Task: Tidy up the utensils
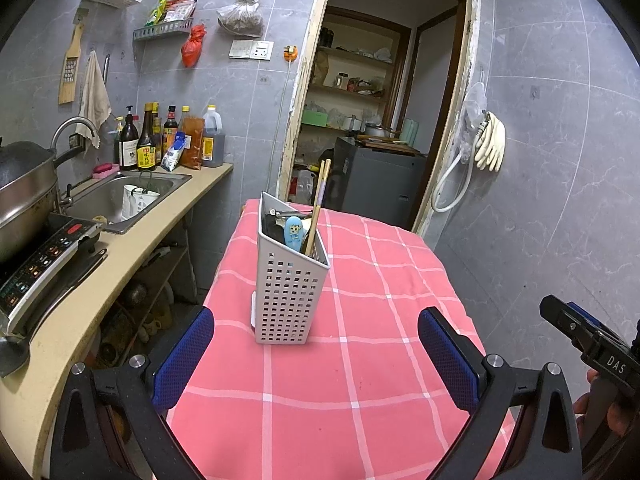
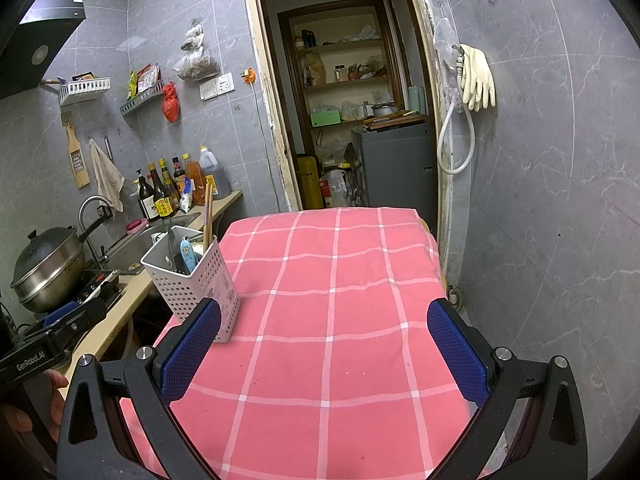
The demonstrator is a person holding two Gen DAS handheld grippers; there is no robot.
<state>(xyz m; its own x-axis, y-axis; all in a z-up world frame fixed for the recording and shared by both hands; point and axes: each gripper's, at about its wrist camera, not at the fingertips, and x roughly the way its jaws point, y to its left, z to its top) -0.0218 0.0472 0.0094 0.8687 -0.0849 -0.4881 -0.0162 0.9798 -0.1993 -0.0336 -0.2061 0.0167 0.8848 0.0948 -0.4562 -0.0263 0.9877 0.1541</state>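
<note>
Blue-padded fingers (image 1: 182, 360) of the left gripper (image 1: 316, 360) sit nearest the lens, spread wide and holding nothing, above the near part of the table with the pink checked cloth (image 1: 360, 400). Likewise, the right gripper (image 2: 324, 356) is spread wide and empty over the same cloth, its left pad just in front of the holder's near corner in its own view; whether it touches cannot be told. A white perforated utensil holder (image 1: 288, 292) stands upright on the left half of the table, ahead of the left gripper and between its fingers in line of sight, but farther away. Inside the holder: a pair of wooden chopsticks (image 1: 320, 204) leaning against the right corner and rising well above the rim, a blue spoon with a cartoon face (image 1: 295, 232) beside them, a dark utensil at the left, and metal handles toward the far side, too crowded to identify individually. No loose utensils show on the cloth in either view. Judged from this, the collecting step appears complete or near complete, and both grippers are in a clear, idle posture. Any next move would call for either withdrawing both grippers or closing on the holder to reposition it; the holder is tall and top-heavy with the chopsticks, so a grip low on its walls would limit tipping. At far left, a sink (image 1: 120, 196) holds a white cup (image 1: 136, 200).
</note>
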